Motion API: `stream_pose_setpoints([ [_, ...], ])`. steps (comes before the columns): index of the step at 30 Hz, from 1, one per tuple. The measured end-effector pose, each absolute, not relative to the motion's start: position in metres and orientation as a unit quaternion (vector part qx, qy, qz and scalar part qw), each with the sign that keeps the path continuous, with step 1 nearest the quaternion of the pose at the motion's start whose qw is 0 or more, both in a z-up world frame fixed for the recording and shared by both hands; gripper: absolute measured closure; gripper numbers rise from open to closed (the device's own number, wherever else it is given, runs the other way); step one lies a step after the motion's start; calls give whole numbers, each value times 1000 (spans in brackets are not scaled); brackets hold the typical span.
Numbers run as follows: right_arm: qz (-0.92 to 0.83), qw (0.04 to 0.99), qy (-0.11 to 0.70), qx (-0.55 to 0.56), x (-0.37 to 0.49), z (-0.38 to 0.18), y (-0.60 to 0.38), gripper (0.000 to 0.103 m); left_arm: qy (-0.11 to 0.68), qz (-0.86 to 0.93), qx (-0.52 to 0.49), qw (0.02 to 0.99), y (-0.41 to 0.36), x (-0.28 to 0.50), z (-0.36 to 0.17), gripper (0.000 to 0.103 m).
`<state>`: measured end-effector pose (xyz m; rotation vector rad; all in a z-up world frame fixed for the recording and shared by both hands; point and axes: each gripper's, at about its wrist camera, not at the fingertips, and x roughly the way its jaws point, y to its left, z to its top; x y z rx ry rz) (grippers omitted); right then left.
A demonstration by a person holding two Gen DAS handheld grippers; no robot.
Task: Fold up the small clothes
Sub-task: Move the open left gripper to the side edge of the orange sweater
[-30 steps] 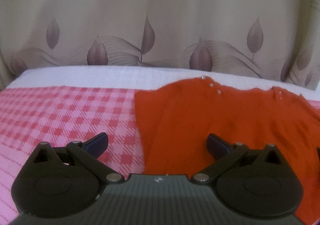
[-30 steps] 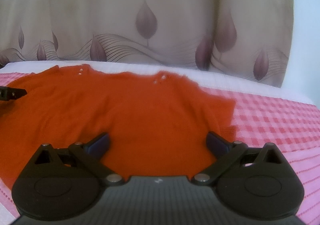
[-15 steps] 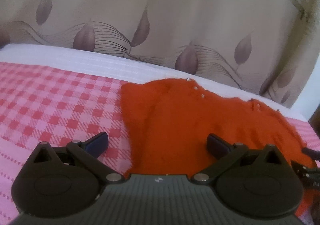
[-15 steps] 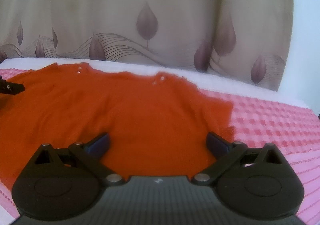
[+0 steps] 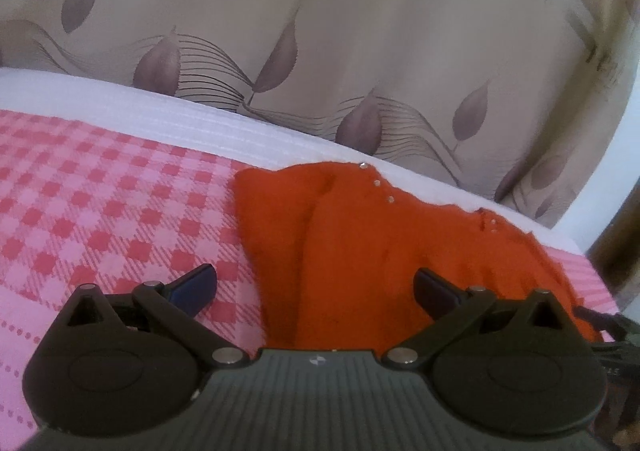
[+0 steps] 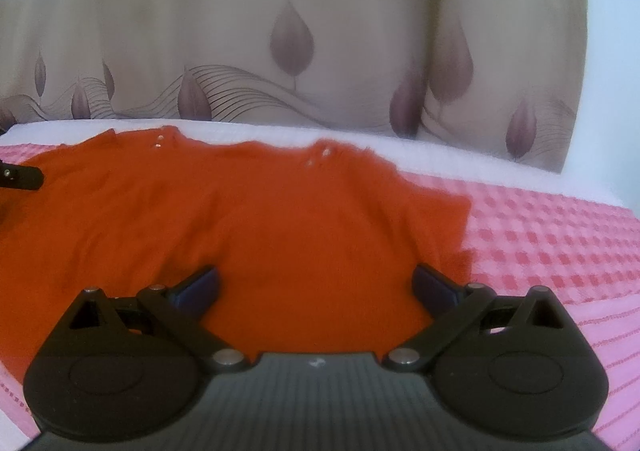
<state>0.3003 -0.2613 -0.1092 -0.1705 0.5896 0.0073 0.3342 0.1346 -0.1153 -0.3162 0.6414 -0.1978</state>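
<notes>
The orange top (image 6: pixel 248 223) is a soft, slightly fuzzy knit, laid flat with its front facing up; small silver studs (image 6: pixel 159 142) sit in short rows at both shoulders near the neckline. In the right wrist view it fills the centre and left of the frame; in the left wrist view it (image 5: pixel 384 247) occupies the centre and right. It rests on a pink and red checked cloth (image 5: pixel 100 195) with a woven texture, bordered at the far edge by a white ribbed strip (image 5: pixel 168 123). Behind hangs a beige curtain (image 6: pixel 320 31) printed with mauve leaves and thin curved lines. The left gripper (image 5: pixel 314 285) is wide open and holds nothing; its left finger stands over the checked cloth, its right finger over the top. The right gripper (image 6: pixel 316 287) is likewise wide open and empty, both fingers over the top. Contact with the fabric cannot be determined. Part of the other tool shows at each frame edge.
</notes>
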Motion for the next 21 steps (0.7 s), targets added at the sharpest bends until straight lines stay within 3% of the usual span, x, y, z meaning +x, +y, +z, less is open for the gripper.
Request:
stream_pose_setpoints([
  [21, -12, 954, 279, -108, 296, -108, -253, 0, 344, -206, -102, 910, 138, 381, -112, 4],
])
